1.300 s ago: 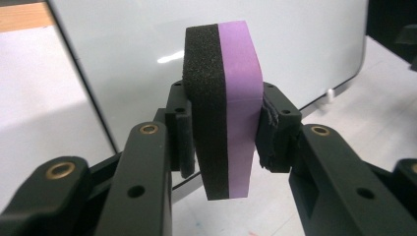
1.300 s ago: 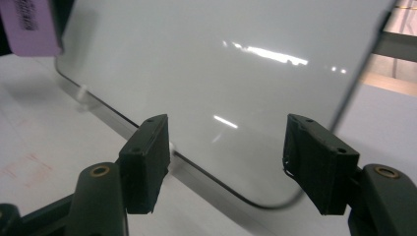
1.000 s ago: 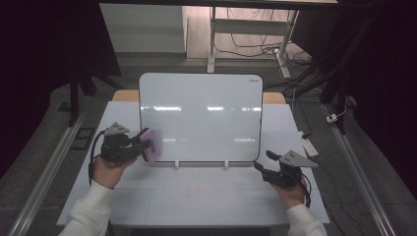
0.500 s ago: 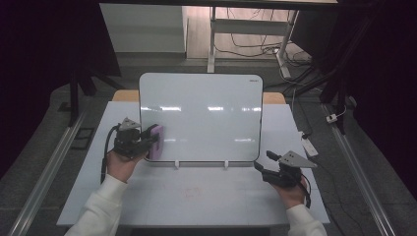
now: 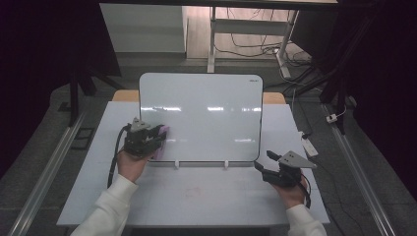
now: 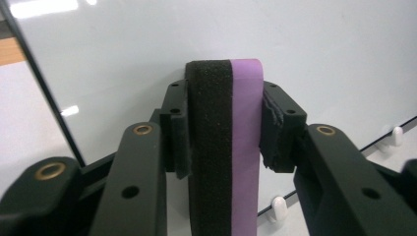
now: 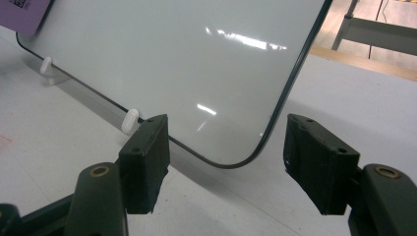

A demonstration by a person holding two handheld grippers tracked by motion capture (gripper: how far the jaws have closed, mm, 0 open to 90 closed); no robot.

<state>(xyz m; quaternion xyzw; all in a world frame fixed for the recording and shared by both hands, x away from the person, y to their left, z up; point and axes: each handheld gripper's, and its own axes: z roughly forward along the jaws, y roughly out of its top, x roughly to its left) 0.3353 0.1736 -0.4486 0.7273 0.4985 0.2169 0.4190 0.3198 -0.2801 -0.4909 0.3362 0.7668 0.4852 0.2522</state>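
The left hand-held gripper (image 6: 223, 142), clamped on the eraser (image 6: 226, 147), has slid onto the whiteboard (image 5: 206, 118) — wiping under way; the right hand-held gripper (image 7: 226, 162) waits, jaws apart.

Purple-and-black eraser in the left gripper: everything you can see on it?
The purple-and-black foam eraser is a flat block of two layers, a black felt-like pad and a purple backing with a small printed label. It stands on edge between the left gripper, whose pads press both faces. It sits at the lower left of the upright white board; whether it touches the board I cannot tell.
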